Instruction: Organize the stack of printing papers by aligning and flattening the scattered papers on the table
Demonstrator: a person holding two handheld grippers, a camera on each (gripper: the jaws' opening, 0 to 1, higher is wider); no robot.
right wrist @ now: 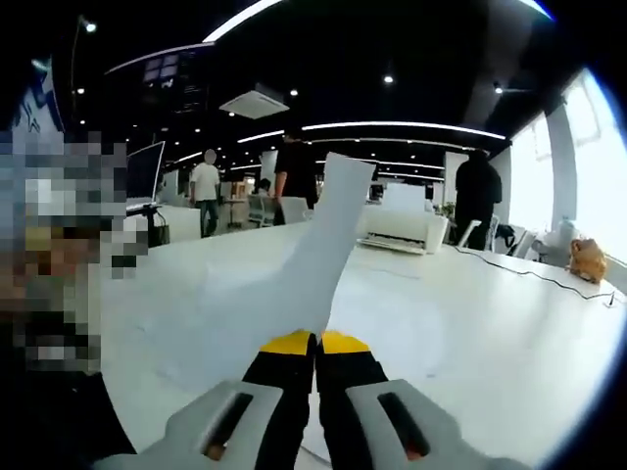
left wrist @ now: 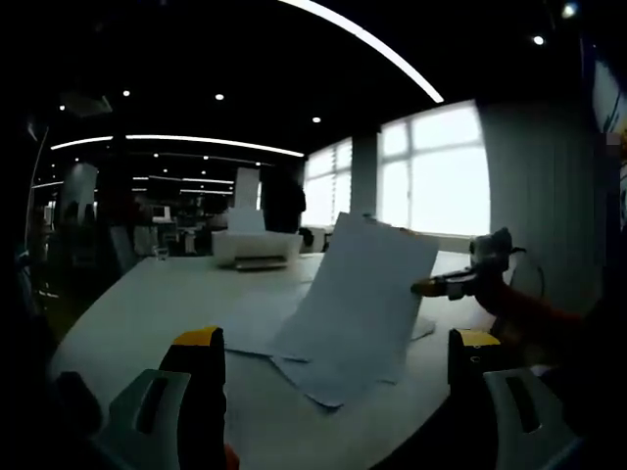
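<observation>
Raised sheet [left wrist: 367, 294]: white printing paper, plain, held tilted up off the tabletop [left wrist: 167, 304] with one edge near the surface and the far corner highest; slightly curved. In the right gripper view the same sheet [right wrist: 328, 250] rises edge-on from the closed yellow-tipped jaws of the right gripper [right wrist: 317, 343], bending away at the top.

Flat sheets [left wrist: 265, 318]: several white papers lying loose on the tabletop beneath and beside the raised sheet, fanned out of line, corners protruding at different angles; lowest corner [left wrist: 328, 392] points towards the near edge.
</observation>
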